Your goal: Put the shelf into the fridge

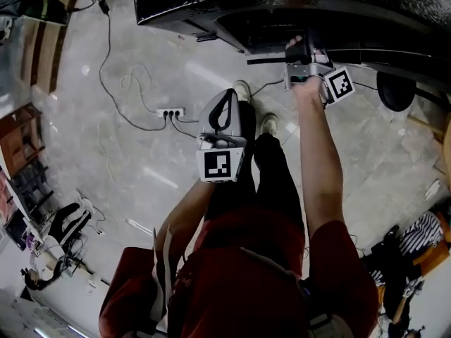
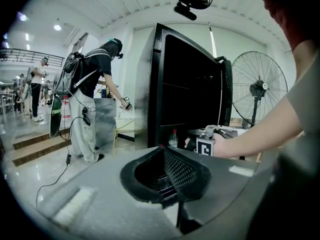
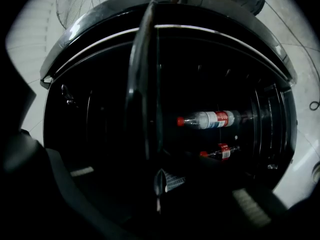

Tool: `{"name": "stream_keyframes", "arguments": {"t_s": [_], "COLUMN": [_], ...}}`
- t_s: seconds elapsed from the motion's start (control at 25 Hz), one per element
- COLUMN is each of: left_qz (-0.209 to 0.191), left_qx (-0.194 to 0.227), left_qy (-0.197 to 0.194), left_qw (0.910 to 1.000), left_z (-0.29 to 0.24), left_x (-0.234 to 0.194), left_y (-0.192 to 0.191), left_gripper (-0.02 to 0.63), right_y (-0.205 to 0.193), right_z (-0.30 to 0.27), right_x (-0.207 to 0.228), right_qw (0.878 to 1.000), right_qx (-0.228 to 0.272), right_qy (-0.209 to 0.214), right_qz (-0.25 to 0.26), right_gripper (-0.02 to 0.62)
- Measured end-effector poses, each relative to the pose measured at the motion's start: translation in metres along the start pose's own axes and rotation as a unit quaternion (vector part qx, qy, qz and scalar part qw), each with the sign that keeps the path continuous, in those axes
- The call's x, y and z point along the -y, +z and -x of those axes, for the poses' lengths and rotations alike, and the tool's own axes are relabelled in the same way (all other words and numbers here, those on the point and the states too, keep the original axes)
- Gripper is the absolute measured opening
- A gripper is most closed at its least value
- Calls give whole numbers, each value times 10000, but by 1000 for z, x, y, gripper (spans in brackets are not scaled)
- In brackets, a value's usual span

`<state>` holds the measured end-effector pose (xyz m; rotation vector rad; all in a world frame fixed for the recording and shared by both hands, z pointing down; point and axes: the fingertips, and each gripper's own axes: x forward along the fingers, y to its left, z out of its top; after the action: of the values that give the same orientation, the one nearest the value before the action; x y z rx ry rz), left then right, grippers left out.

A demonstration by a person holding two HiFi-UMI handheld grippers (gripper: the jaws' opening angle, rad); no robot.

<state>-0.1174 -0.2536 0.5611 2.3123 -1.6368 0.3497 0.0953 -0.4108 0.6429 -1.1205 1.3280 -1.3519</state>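
Observation:
The black fridge (image 1: 183, 5) stands open at the top of the head view. The shelf (image 3: 144, 84) shows edge-on as a thin dark plate running from my right gripper (image 3: 159, 181) into the dark cabinet (image 3: 75, 44). That gripper (image 1: 308, 48) is shut on the shelf's near edge (image 1: 268, 60) at the fridge mouth. My left gripper (image 1: 229, 94) hangs over the floor in front of my legs, fingertips together, holding nothing. In the left gripper view its jaws (image 2: 161, 149) point at the fridge (image 2: 190, 84), with the right hand's marker cube (image 2: 205, 146) beyond them.
Two red-capped bottles (image 3: 210, 119) (image 3: 220, 151) stand inside the fridge. A power strip (image 1: 170, 113) with cables lies on the floor to the left. A standing fan (image 2: 257, 89) is right of the fridge, its base (image 1: 396, 90) near my right arm. Another person (image 2: 92, 99) stands further off.

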Motion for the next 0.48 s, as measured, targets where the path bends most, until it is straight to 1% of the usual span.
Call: {"name": "stream_keyframes", "arguments": {"t_s": [0.2,0.48], "left_qz": [7,0], "left_qx": [-104,-68], "left_qy": [-29,-100], "left_qw": [9999,9999], "left_z": [-3,-5], "left_x": [2,7], "left_y": [-5,-5], "left_gripper": [6,6], "right_y": [0,2], "right_z": [-16,-45], "right_x": [0,0], "right_qw": [10000,10000], "right_qx": [-10,-60], "right_qy": [4,-16], "right_qz": [18,45], "right_gripper": [11,11]}}
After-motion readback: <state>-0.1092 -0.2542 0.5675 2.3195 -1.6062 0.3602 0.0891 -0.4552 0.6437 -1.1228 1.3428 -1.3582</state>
